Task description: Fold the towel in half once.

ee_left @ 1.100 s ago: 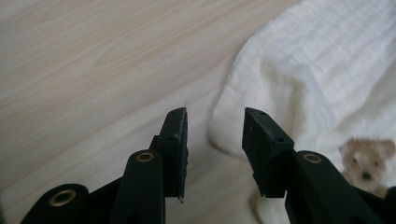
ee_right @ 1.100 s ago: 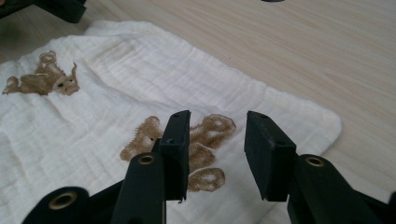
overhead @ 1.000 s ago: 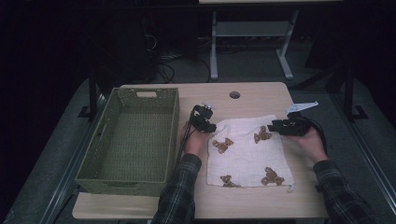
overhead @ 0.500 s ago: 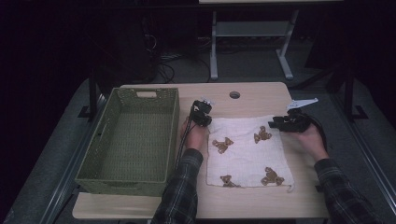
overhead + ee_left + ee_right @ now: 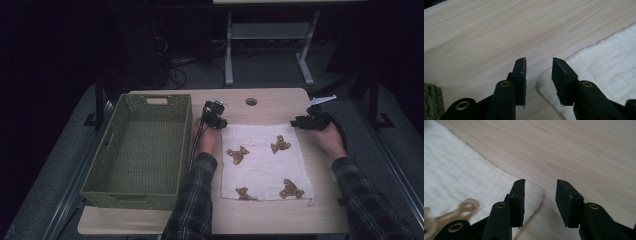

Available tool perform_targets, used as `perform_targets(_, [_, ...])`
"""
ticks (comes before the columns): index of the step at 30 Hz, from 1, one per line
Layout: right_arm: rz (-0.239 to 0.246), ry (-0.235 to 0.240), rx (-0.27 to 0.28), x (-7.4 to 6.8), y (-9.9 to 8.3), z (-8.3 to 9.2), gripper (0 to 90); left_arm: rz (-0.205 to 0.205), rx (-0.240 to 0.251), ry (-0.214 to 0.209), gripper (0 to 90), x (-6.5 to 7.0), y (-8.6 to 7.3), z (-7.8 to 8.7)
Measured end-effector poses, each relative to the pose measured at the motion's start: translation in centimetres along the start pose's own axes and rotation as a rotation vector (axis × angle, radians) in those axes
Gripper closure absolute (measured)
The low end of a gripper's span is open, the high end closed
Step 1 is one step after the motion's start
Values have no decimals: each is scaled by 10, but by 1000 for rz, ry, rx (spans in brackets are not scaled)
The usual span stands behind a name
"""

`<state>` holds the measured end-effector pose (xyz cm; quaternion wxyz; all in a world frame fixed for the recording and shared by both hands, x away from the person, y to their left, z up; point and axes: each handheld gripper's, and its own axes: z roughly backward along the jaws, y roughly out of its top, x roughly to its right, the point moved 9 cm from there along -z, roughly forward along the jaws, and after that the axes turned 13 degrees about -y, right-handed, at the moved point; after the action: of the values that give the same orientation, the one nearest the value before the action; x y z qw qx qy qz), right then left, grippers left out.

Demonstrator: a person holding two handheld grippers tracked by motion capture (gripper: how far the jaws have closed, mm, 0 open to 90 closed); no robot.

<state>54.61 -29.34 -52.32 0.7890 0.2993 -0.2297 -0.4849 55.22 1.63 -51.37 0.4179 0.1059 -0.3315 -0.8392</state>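
A white cloth (image 5: 264,162) printed with brown teddy bears lies flat on the wooden table (image 5: 270,102). My left gripper (image 5: 216,120) hovers at the cloth's far left corner (image 5: 543,81), jaws open, with that corner lying between them. Over at the far right corner (image 5: 537,192), my right gripper (image 5: 300,122) is open too and straddles the cloth's edge. In the left gripper view the cloth (image 5: 604,62) spreads to the right; in the right gripper view the cloth (image 5: 456,177) spreads to the left, with a bear print at the lower left.
A green woven basket (image 5: 145,150) stands on the left part of the table, with nothing in it. A round cable hole (image 5: 251,101) sits near the table's far edge. A white desk frame (image 5: 270,45) and cables stand on the dark floor beyond.
Both grippers have shifted slightly toward the far corners of the cloth. The cloth lies as before.
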Motion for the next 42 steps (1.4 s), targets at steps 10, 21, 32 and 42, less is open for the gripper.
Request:
perform_targets(10, [-12,3,-18,1,-4,-18,723,21,-33,-14,626,-1,-8,-12])
perform_targets(21, [8,9,-12,-4,-3,-12,871,25,-10,-31,866,2,-6,-10])
perform_targets(32, [6,34,71,-8,6,23,873,-21,53,4,870,11,3,22])
perform_targets(42, [-16,38,118,-13,-7,54,874,-12,105,-16,874,26,-8,47])
